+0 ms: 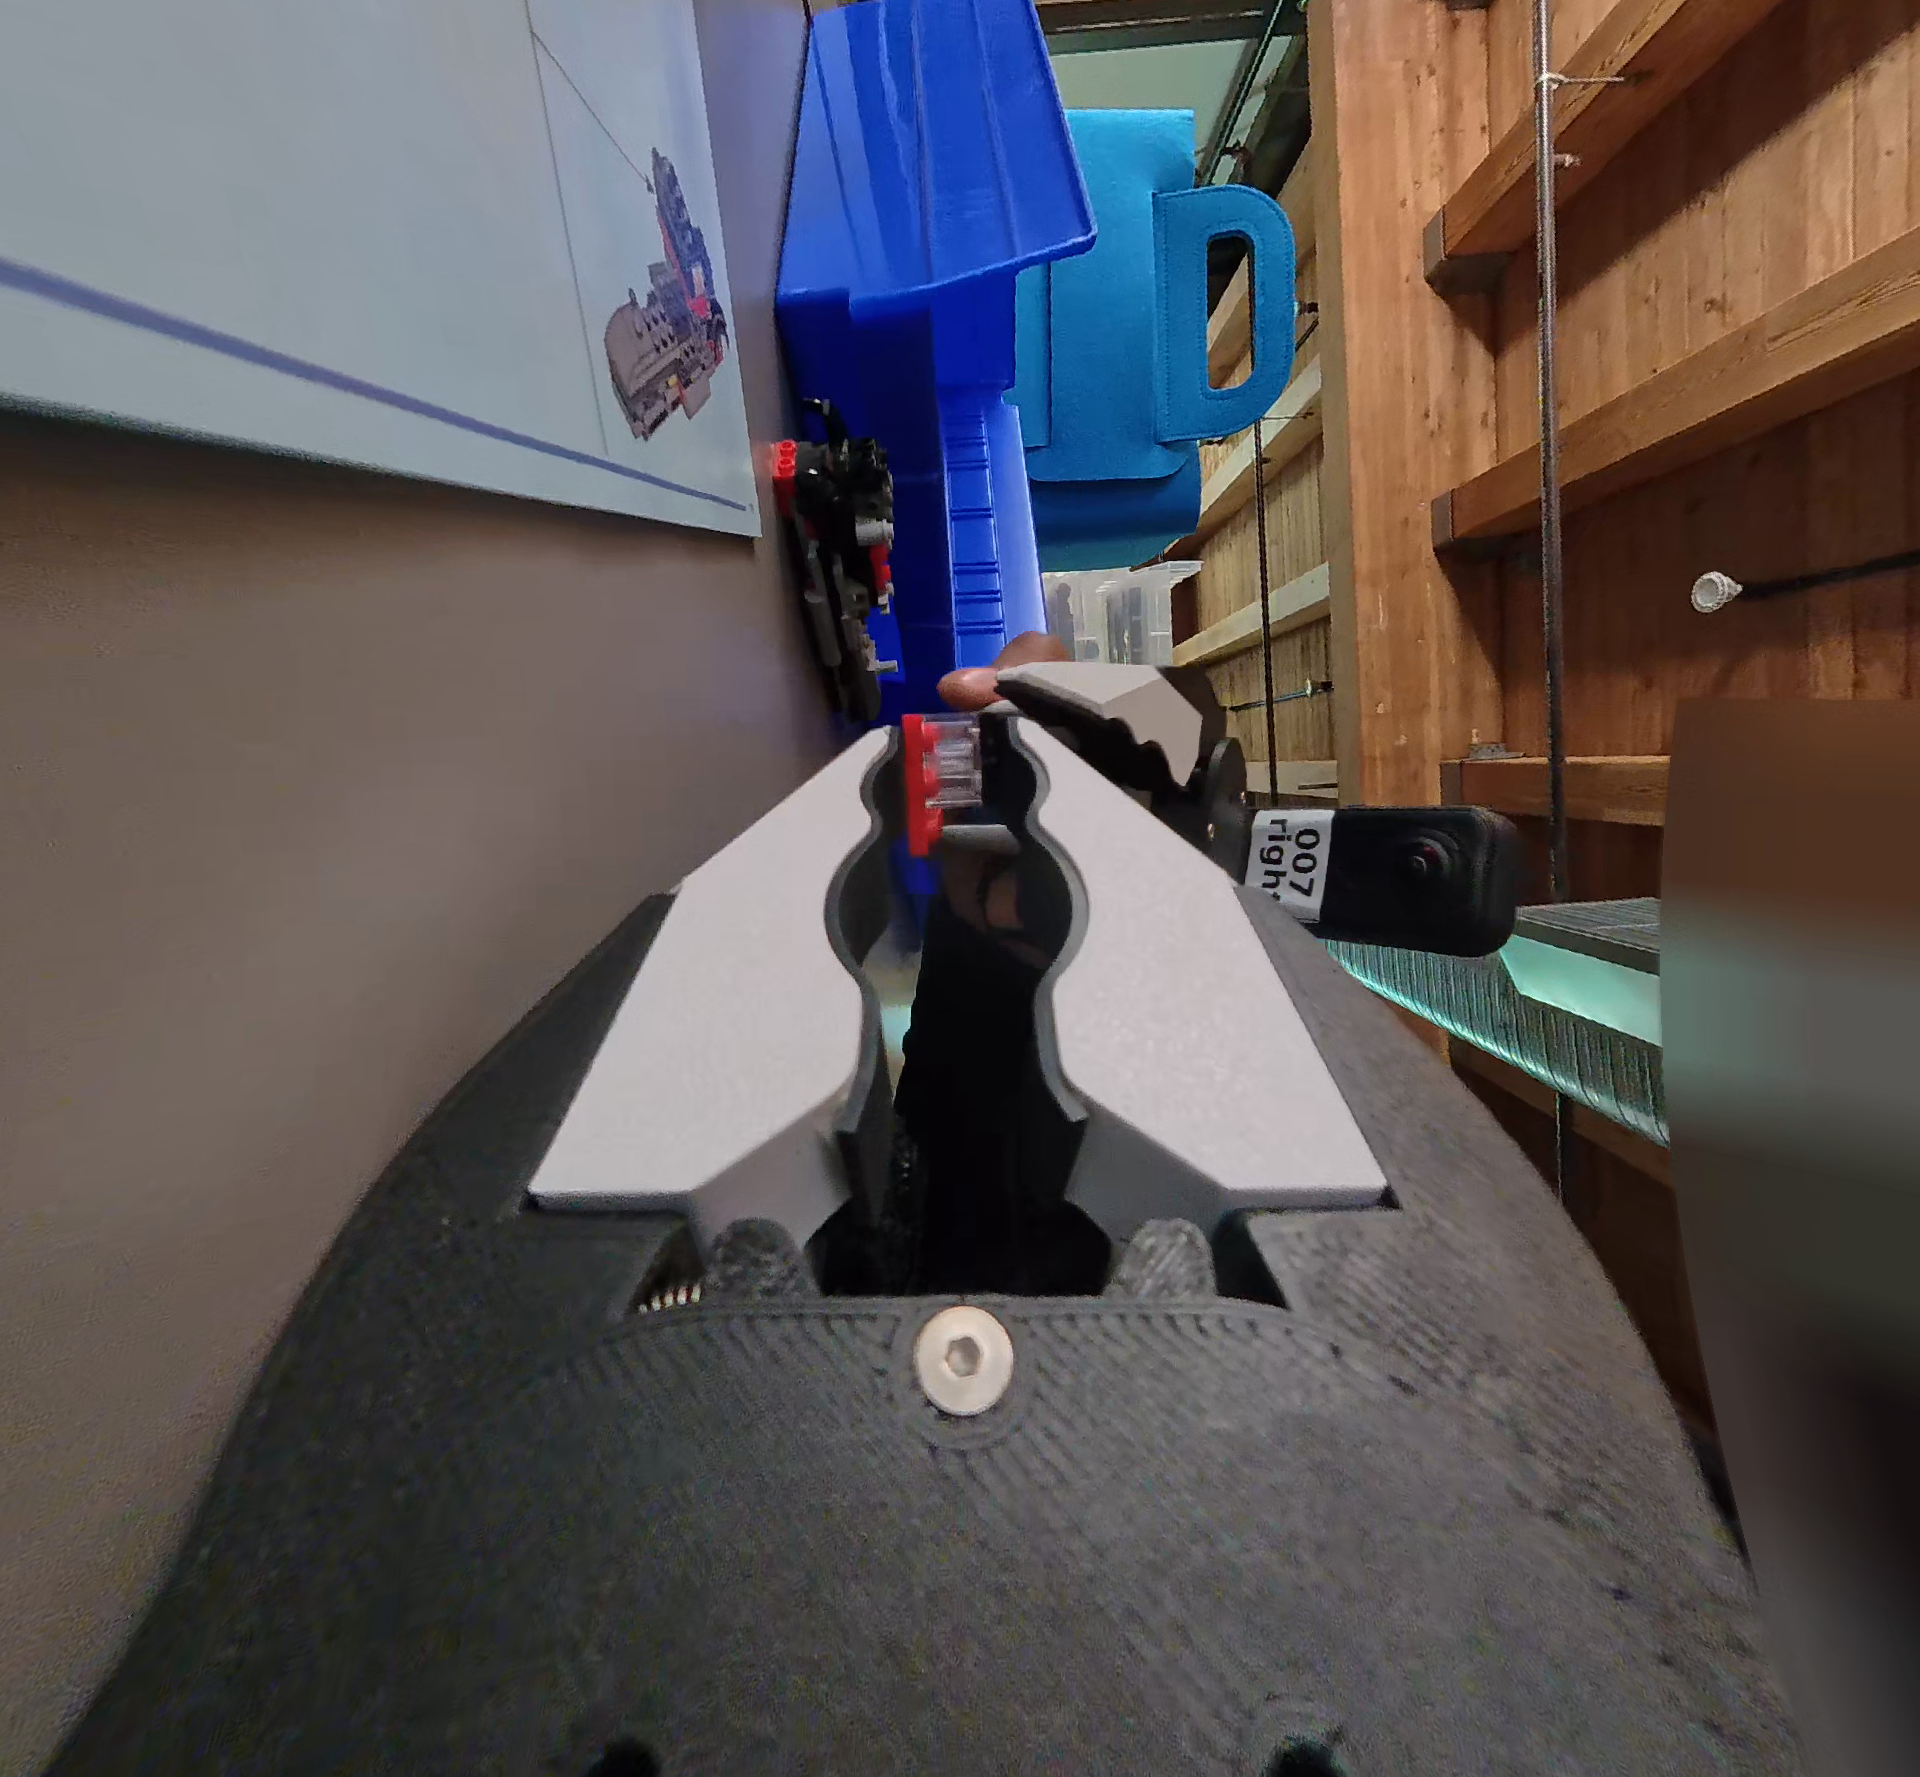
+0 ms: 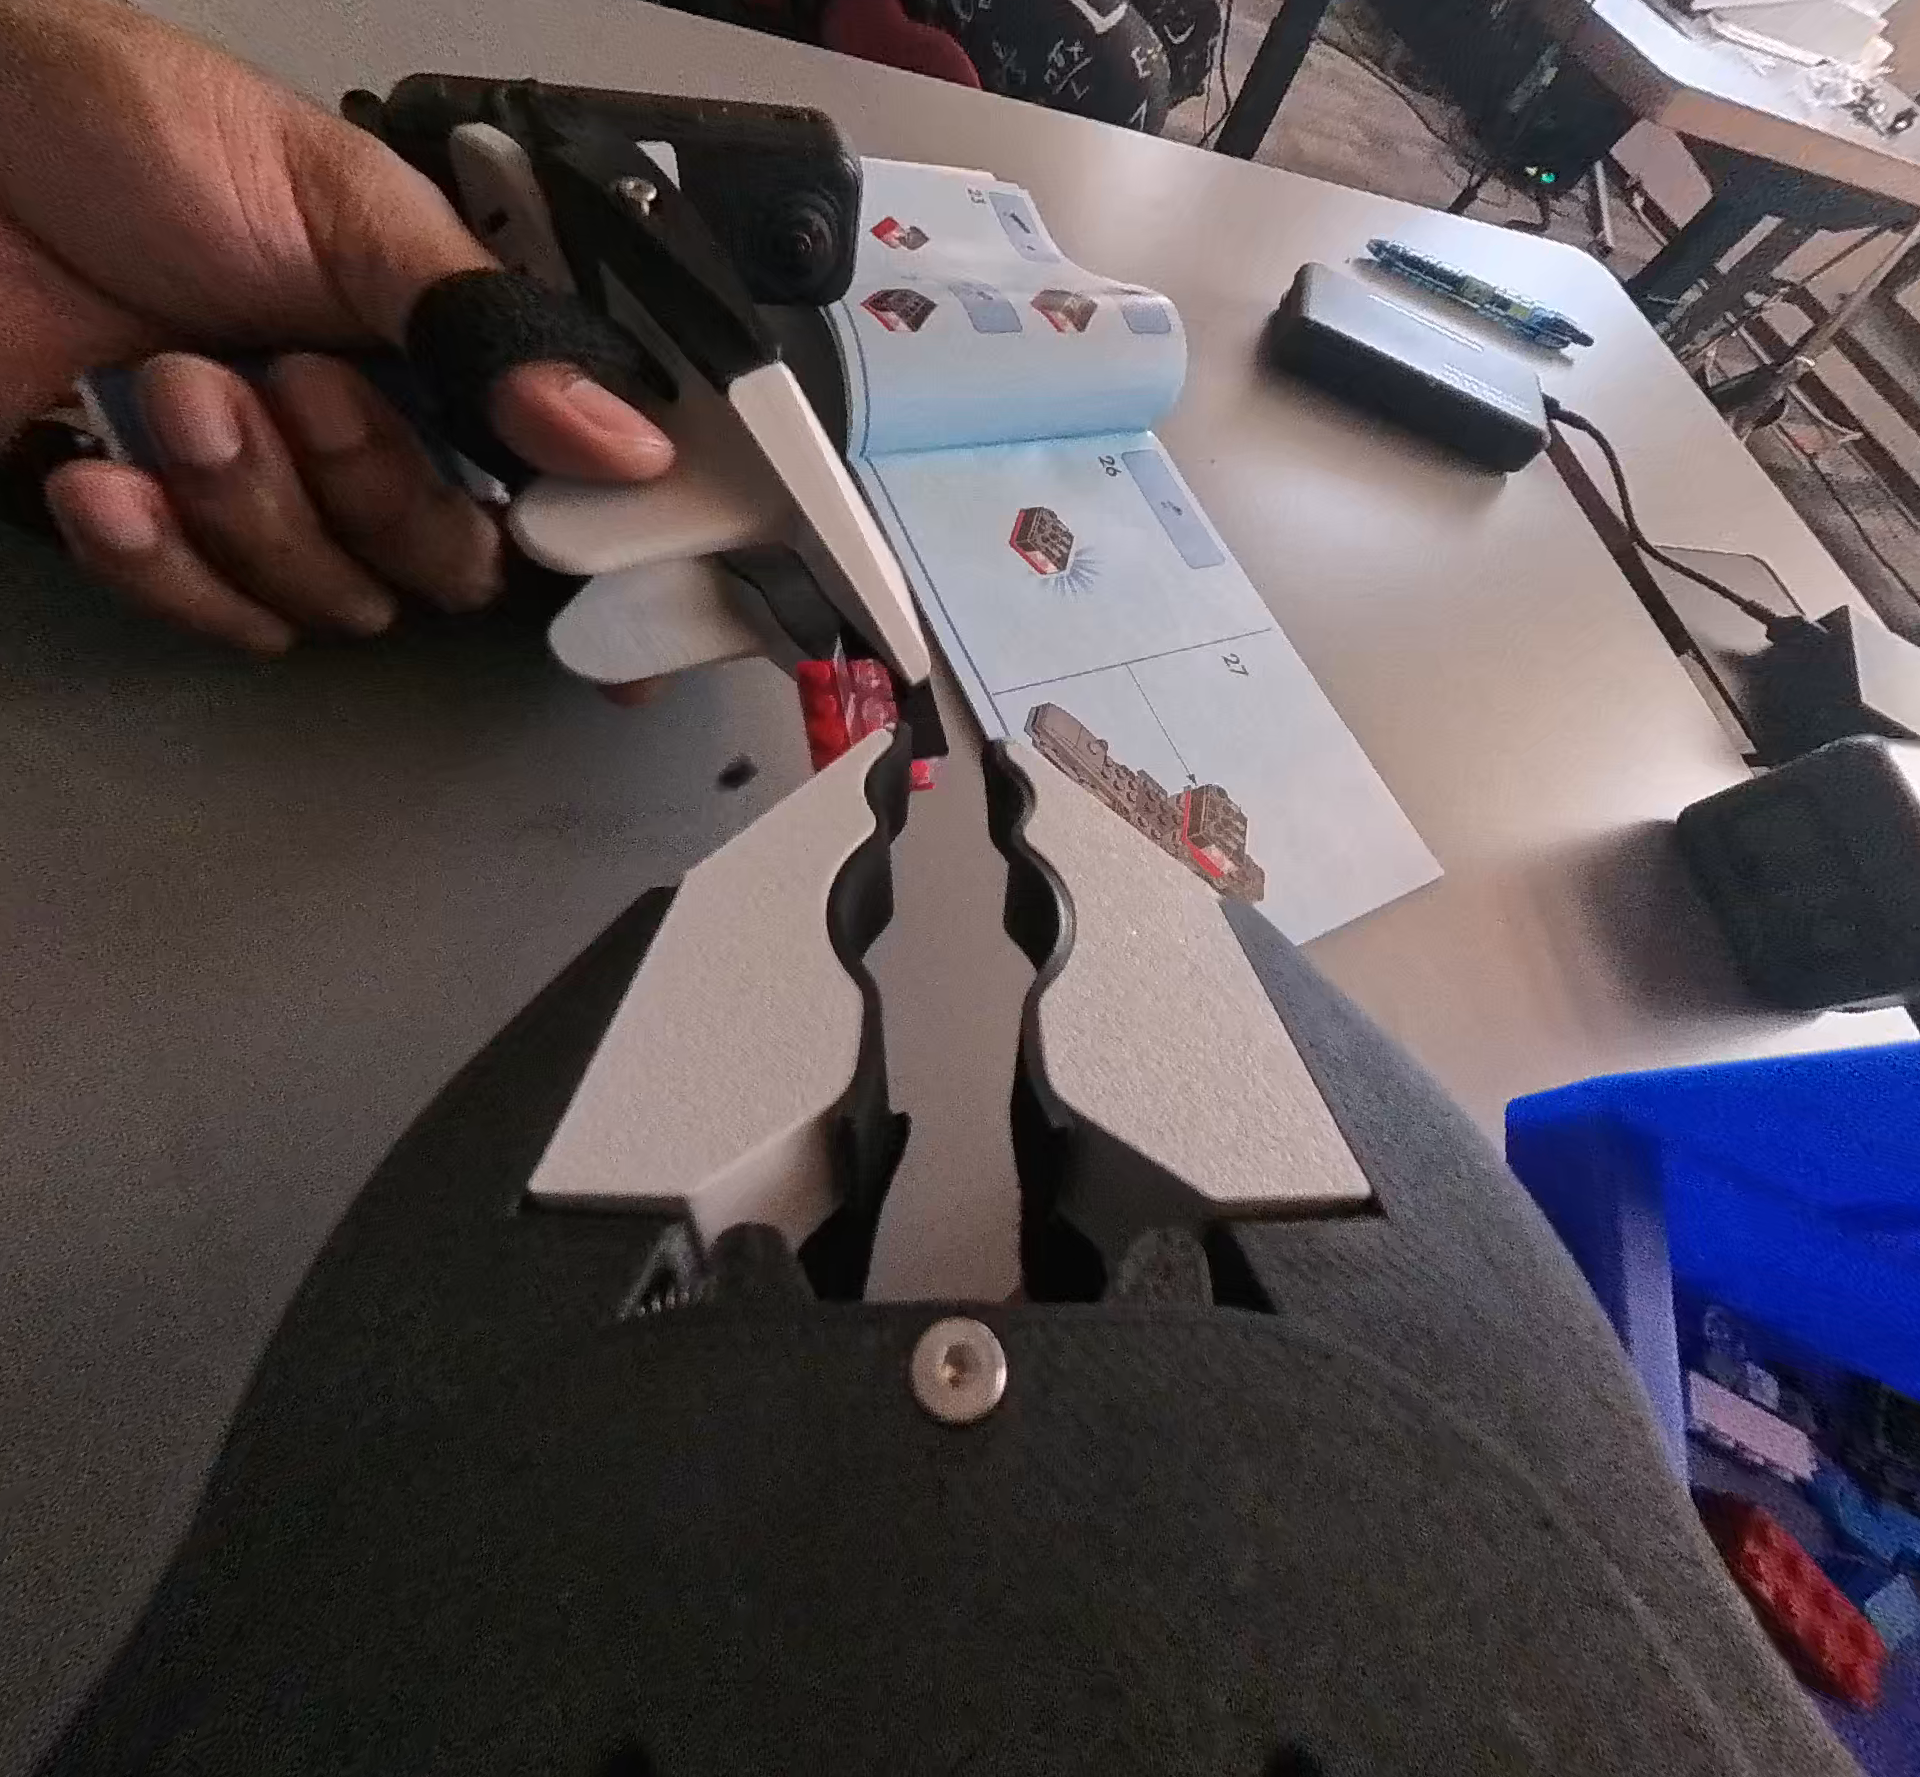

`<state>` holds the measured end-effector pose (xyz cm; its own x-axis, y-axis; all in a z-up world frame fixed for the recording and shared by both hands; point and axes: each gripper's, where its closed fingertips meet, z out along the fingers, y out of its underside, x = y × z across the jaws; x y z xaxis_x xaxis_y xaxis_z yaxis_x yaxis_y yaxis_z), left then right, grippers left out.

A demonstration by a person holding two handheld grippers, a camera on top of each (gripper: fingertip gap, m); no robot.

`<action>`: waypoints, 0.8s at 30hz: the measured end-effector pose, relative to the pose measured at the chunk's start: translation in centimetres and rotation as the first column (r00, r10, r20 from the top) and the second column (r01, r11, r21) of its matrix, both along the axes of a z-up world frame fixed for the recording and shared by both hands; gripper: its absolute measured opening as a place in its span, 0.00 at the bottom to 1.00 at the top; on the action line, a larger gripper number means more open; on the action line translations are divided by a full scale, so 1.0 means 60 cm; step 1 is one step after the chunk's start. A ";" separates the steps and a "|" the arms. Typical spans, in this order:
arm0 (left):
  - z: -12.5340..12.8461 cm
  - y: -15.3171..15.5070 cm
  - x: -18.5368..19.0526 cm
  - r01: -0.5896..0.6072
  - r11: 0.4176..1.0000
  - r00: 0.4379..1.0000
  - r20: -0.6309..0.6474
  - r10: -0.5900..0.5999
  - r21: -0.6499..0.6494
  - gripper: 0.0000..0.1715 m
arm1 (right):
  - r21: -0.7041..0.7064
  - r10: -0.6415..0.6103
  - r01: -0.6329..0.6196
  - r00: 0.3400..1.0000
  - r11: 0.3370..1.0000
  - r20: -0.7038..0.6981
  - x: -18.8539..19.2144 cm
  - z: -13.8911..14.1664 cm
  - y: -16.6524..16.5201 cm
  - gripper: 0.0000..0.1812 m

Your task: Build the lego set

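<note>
The left gripper (image 1: 940,782) is squeezing a small red and clear lego piece (image 1: 935,777) up above the bench (image 2: 1455,688). The right gripper (image 2: 945,751) is parted, holding nothing, its fingers touching the piece. A hard push could be knocking it loose.
</note>
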<state>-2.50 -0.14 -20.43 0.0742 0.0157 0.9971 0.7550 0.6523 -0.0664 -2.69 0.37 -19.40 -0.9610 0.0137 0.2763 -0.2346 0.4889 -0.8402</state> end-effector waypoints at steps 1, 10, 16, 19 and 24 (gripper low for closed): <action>0.000 -0.002 -0.001 -0.007 1.000 1.000 -0.003 0.007 -0.002 0.10 | -0.001 -0.007 0.007 1.000 1.000 0.003 0.000 -0.001 0.003 0.08; 0.010 -0.040 -0.015 -0.087 0.995 0.995 -0.050 0.084 -0.055 0.10 | 0.040 -0.005 -0.001 0.987 0.999 0.164 0.048 -0.042 0.016 0.08; 0.027 -0.084 -0.010 -0.146 0.988 0.987 -0.071 0.143 -0.052 0.10 | 0.106 0.003 -0.024 0.982 0.994 0.191 0.058 -0.063 -0.029 0.08; 0.024 -0.105 -0.004 -0.179 0.983 0.982 -0.063 0.176 -0.042 0.10 | 0.140 -0.005 -0.023 0.981 0.990 0.195 0.058 -0.072 -0.055 0.08; 0.023 -0.123 0.000 -0.201 0.979 0.978 -0.065 0.198 -0.039 0.10 | 0.211 -0.013 -0.025 0.984 0.977 0.175 0.061 -0.089 -0.089 0.10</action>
<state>-2.50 -7.54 -19.07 0.1249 0.0807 0.9889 0.6040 0.7845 -0.1403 0.97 -4.97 -24.76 -0.9944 -0.0331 0.1000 -0.0970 0.6587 -0.7461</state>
